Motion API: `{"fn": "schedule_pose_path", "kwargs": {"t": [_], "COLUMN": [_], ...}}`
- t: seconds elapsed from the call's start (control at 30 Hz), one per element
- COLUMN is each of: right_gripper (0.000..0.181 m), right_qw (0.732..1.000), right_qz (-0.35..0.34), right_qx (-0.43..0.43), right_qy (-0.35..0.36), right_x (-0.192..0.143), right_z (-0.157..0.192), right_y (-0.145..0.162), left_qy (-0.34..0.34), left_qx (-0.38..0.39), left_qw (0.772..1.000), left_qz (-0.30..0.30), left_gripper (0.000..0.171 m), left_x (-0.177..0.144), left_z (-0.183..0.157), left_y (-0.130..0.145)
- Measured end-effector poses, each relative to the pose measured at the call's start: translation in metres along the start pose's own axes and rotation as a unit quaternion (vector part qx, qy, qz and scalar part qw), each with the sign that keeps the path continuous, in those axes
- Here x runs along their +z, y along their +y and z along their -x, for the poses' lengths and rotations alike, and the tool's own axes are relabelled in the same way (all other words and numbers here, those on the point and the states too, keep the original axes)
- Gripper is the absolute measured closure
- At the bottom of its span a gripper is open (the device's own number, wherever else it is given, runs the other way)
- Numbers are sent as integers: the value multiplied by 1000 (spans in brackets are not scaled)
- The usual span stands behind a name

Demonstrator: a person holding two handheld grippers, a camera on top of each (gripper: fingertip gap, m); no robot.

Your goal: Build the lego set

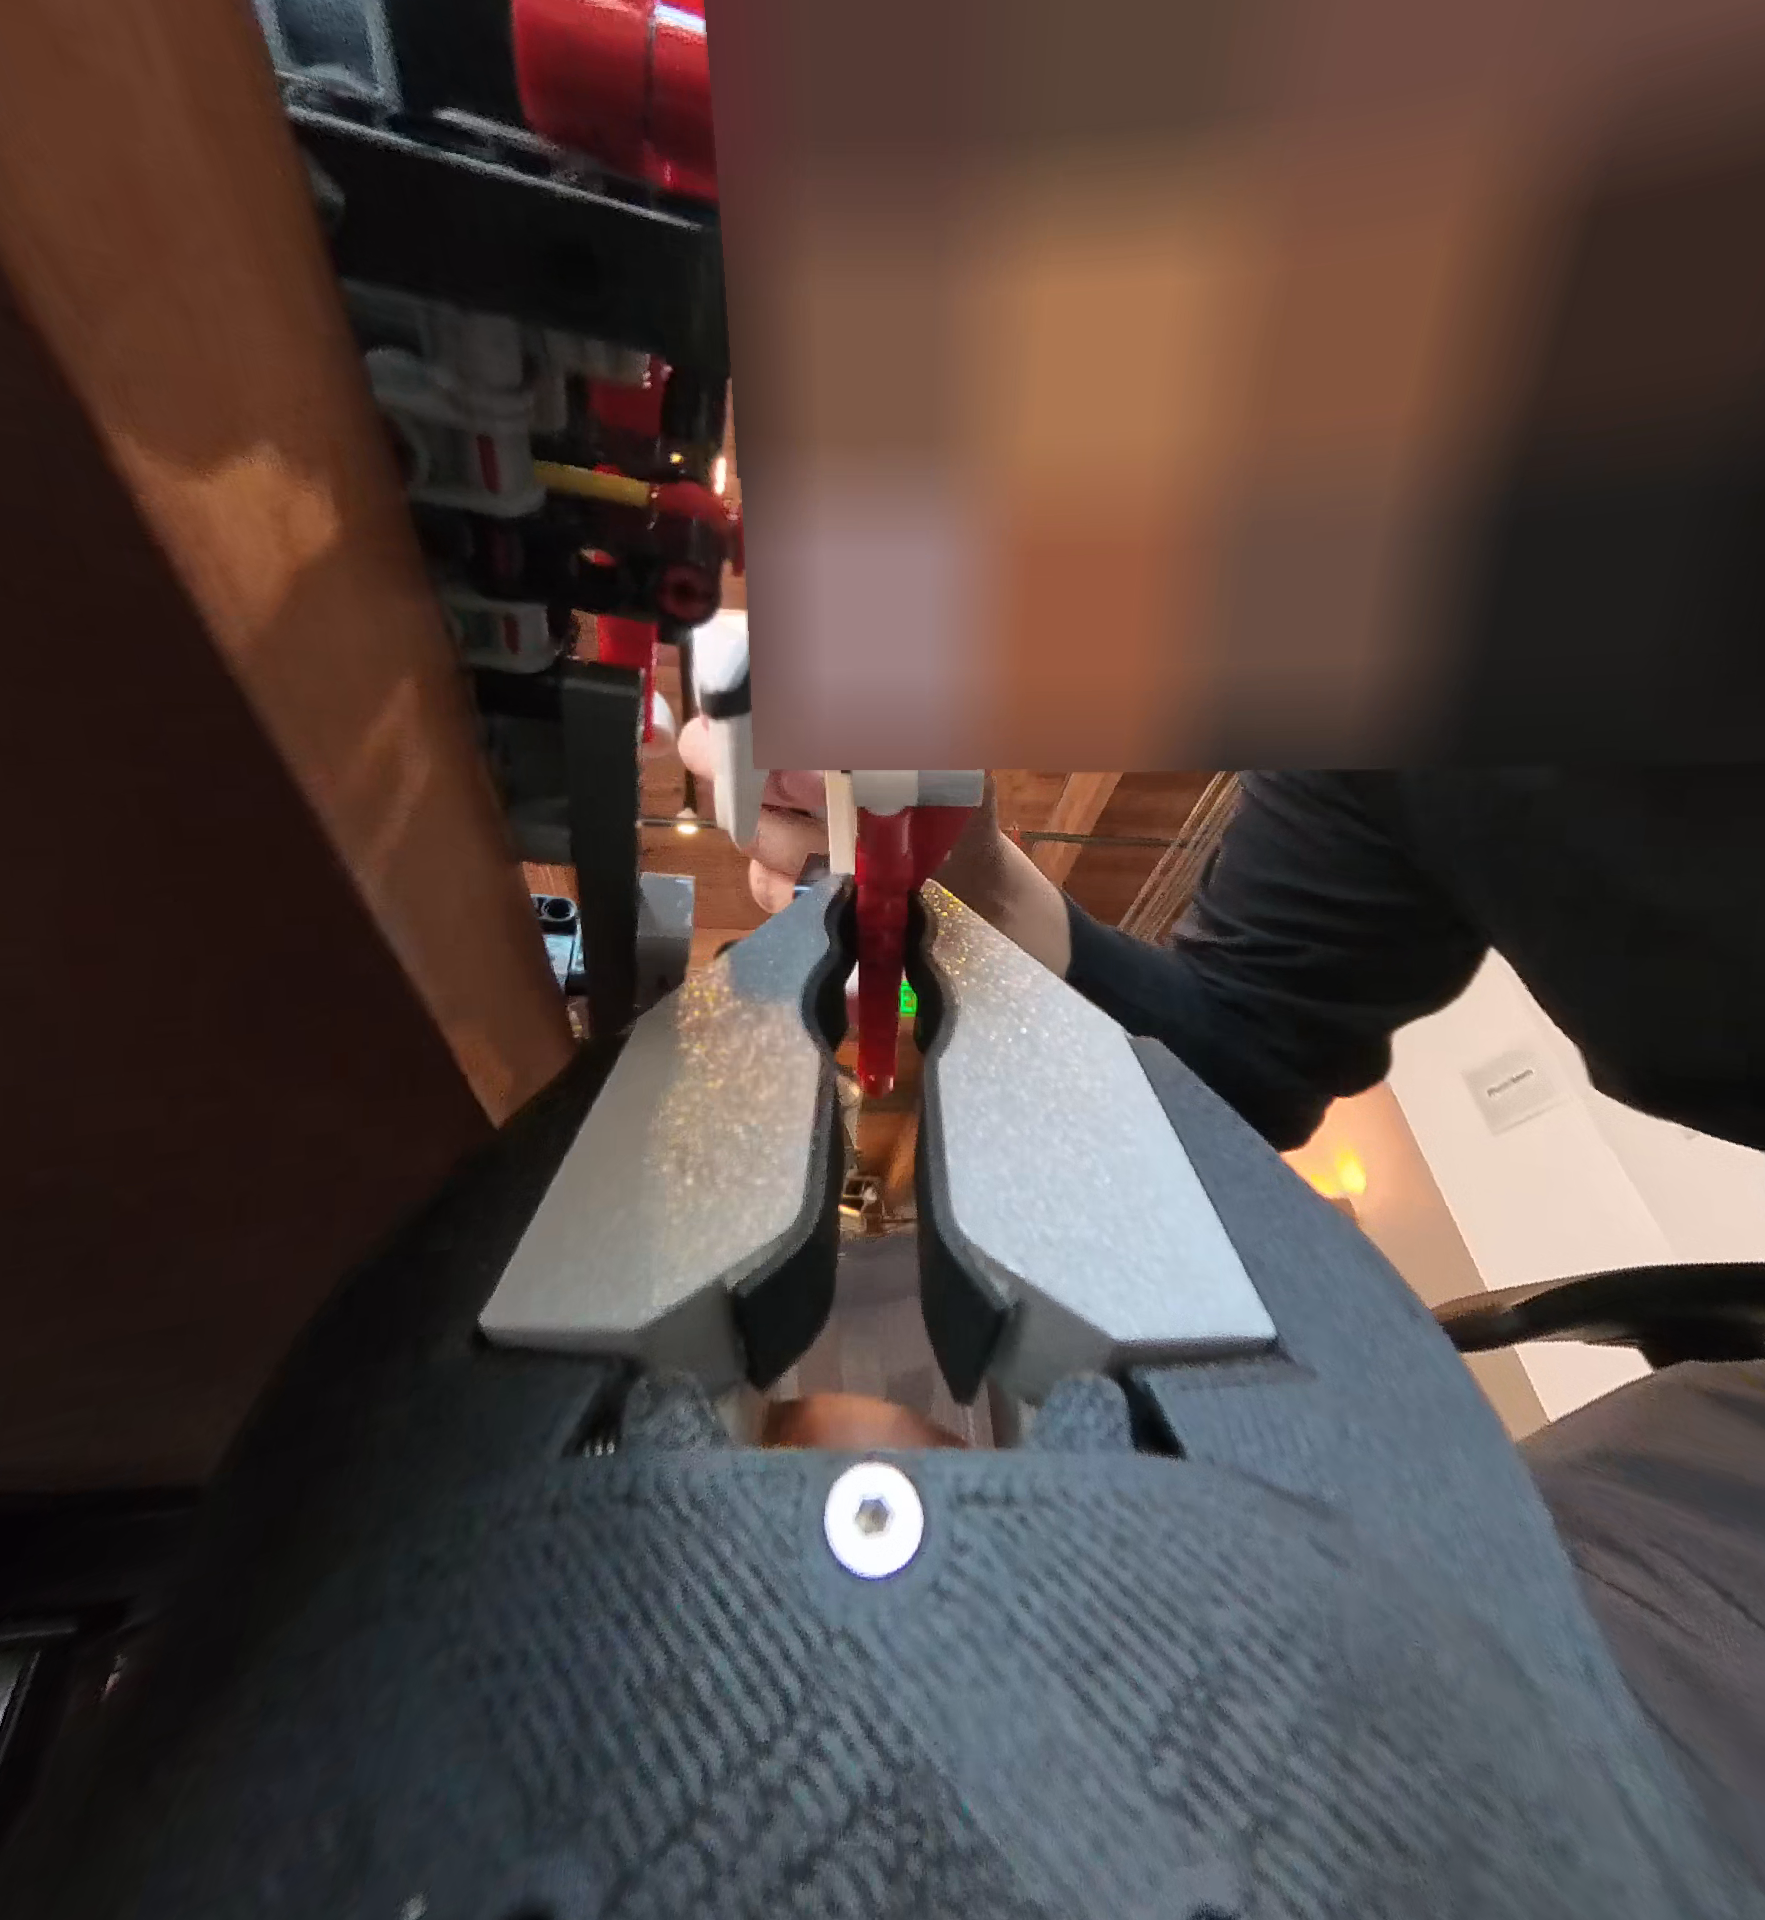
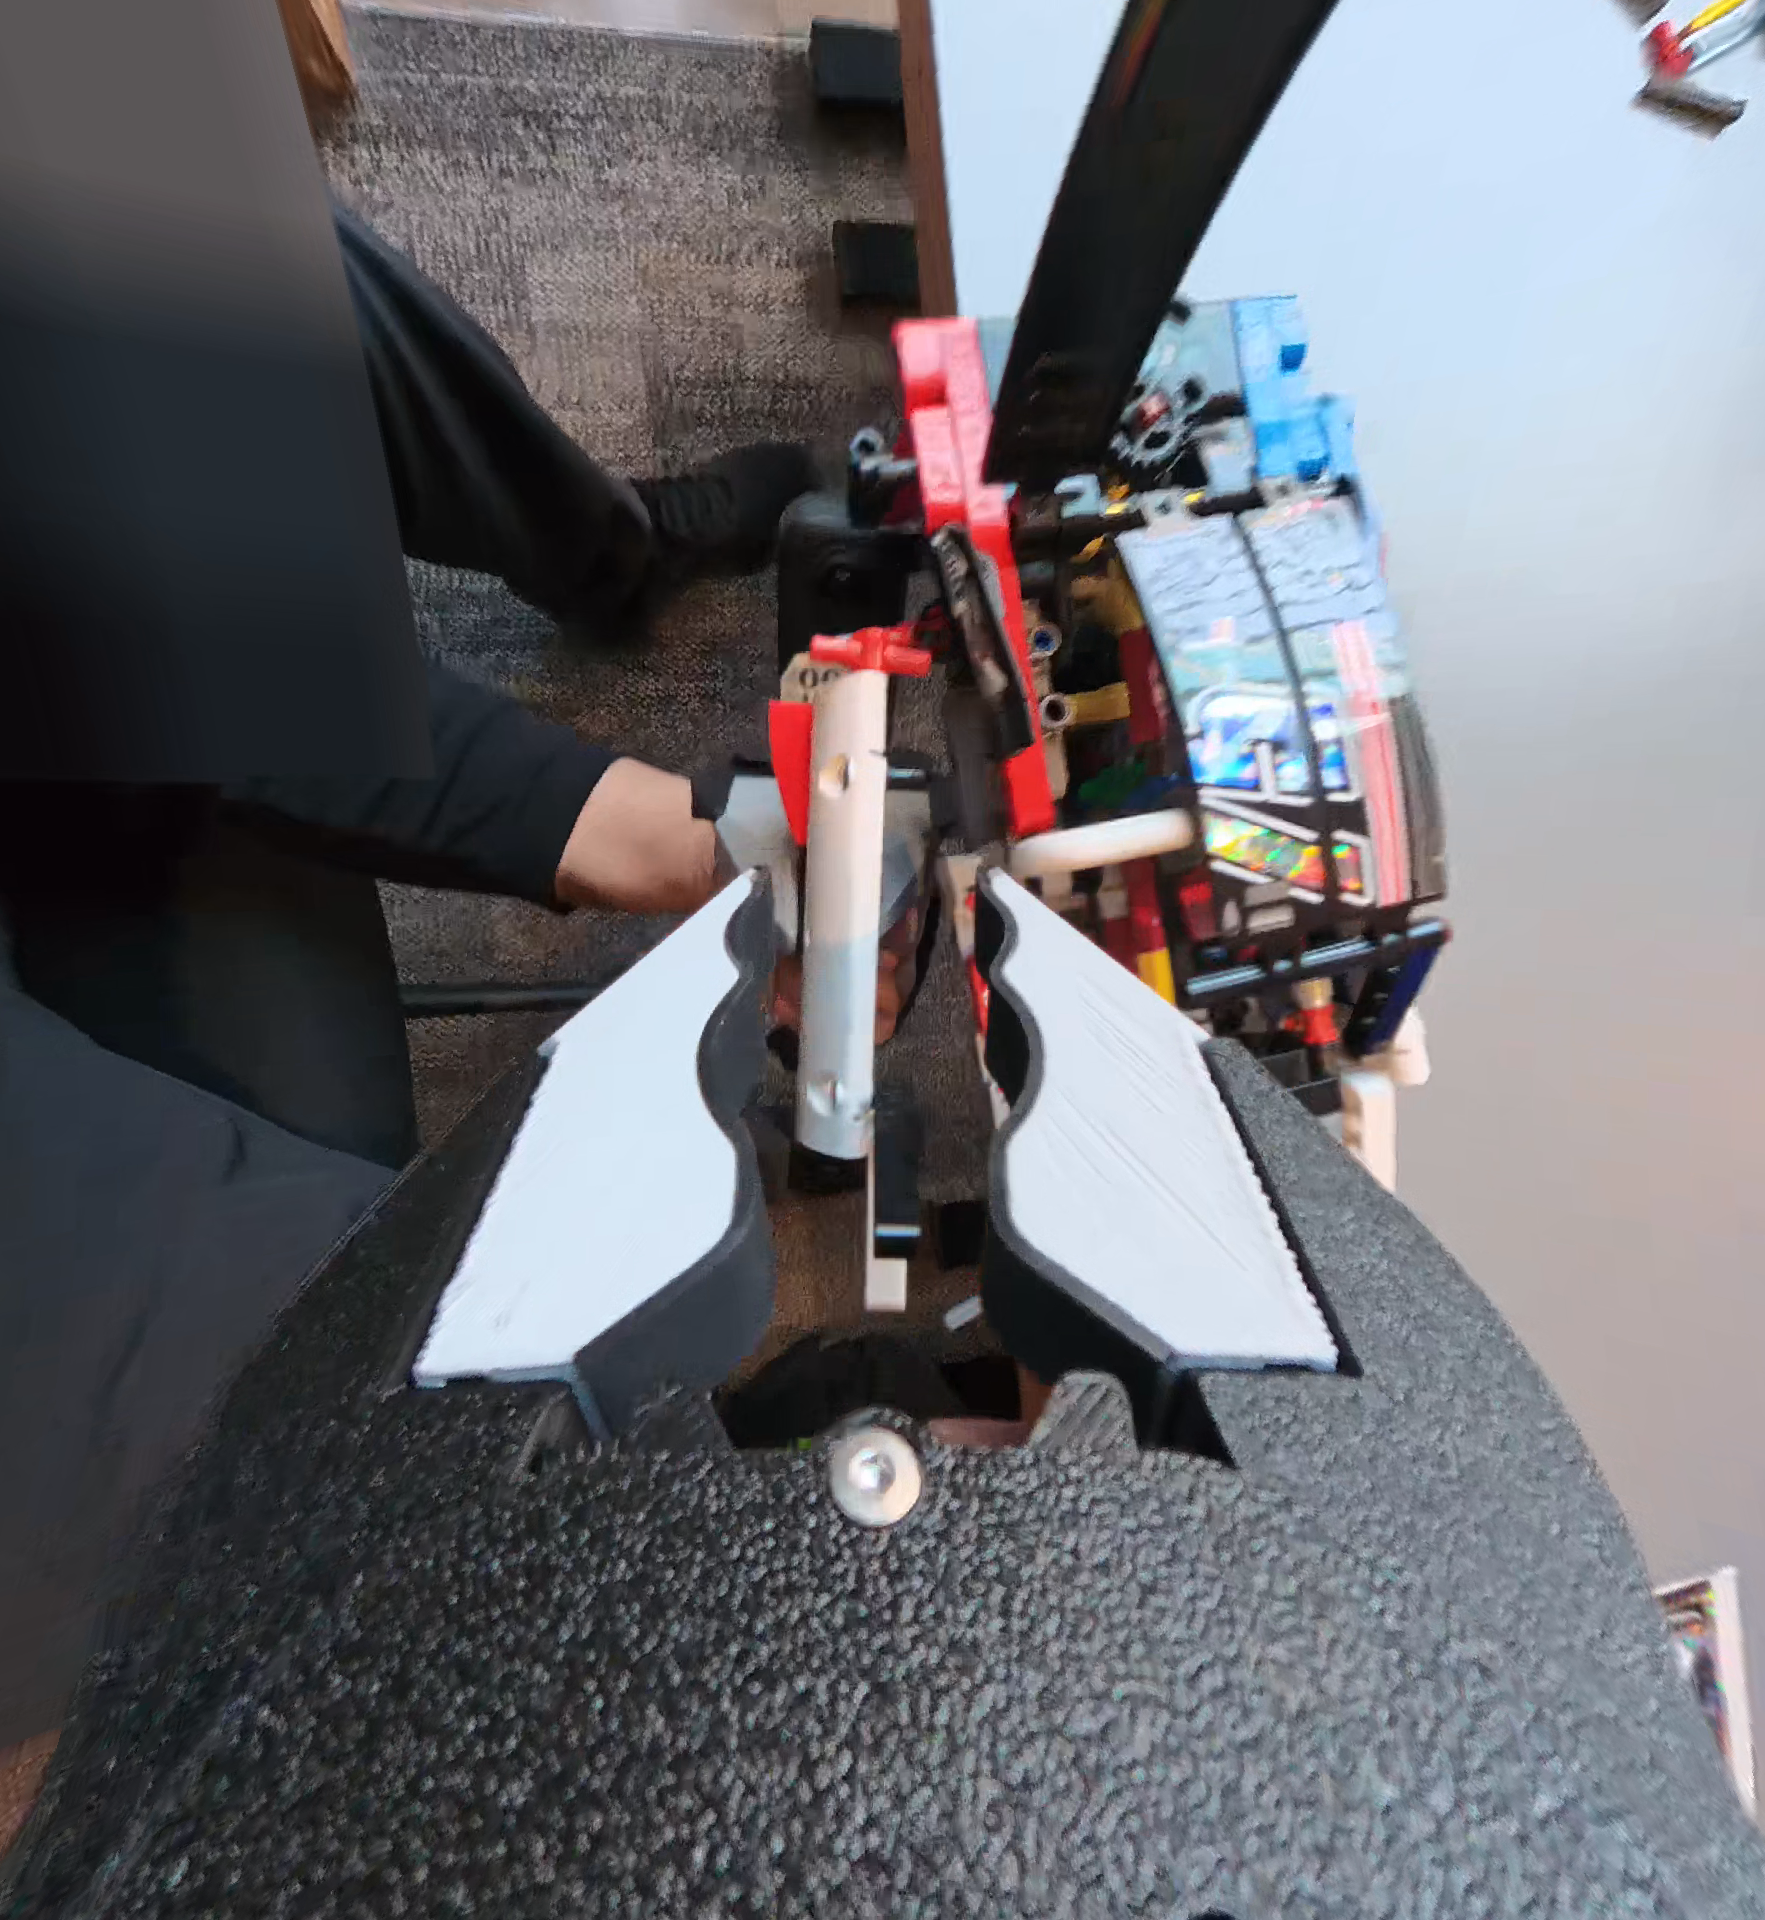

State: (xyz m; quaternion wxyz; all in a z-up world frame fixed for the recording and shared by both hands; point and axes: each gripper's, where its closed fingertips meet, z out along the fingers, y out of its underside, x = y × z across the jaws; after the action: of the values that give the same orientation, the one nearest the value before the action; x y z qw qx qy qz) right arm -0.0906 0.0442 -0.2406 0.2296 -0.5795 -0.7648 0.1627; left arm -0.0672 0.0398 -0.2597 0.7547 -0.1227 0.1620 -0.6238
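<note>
My left gripper (image 1: 878, 896) is shut on a red fin-shaped Lego piece (image 1: 880, 966), which points back between the fingers. The fin belongs to a small sub-assembly: a white tube (image 2: 842, 904) with a red cross piece (image 2: 870, 651) on top and the red fin (image 2: 790, 769) on its side. My right gripper (image 2: 873, 894) is open, its jaws wide apart, with the white tube standing just beyond the gap between them. The large Lego car model (image 2: 1221, 727), red, black and blue with shiny stickers, stands right of the tube; it also shows in the left wrist view (image 1: 545, 468).
A person's hand (image 2: 639, 842) and black sleeve (image 1: 1273, 987) are close behind the sub-assembly. A black curved panel (image 2: 1117, 208) rises from the model. The white tabletop (image 2: 1584, 416) holds loose parts (image 2: 1688, 62) at the far corner. A wooden table edge (image 1: 182, 623) fills the left.
</note>
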Motion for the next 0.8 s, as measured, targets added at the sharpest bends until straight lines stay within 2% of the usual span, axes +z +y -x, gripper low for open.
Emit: {"fn": "schedule_pose_path", "kwargs": {"t": [0.03,0.1,0.13,0.2,0.23,0.37,0.53,0.63,0.8], "right_gripper": [144,140,141,146,152,145,147,151,154], "right_qw": [1000,1000,999,997,996,999,993,990,989], "right_qz": [12,18,-1,-45,-46,37,103,129,131], "right_qx": [-5,-14,-8,20,29,23,-6,-7,1], "right_qy": [-2,-15,-34,-66,-69,-10,61,62,62], "right_x": [3,6,3,-10,-13,5,34,46,44], "right_z": [3,8,12,13,11,-6,-25,-28,-21], "right_y": [5,9,4,-10,-10,22,40,47,45], "left_qy": [3,16,22,26,24,33,38,35,38], "left_qx": [-1,-5,-7,-14,-18,-33,-39,-42,-40], "left_qw": [1000,1000,1000,999,999,998,997,997,997], "left_qz": [4,11,13,24,28,35,51,56,57], "left_gripper": [166,166,167,167,167,167,167,167,167], "left_x": [1,-3,-5,-11,-15,-22,-26,-27,-29], "left_z": [-2,-7,-10,-17,-18,-21,-24,-24,-23], "left_y": [1,-4,-3,2,4,6,12,13,10]}}
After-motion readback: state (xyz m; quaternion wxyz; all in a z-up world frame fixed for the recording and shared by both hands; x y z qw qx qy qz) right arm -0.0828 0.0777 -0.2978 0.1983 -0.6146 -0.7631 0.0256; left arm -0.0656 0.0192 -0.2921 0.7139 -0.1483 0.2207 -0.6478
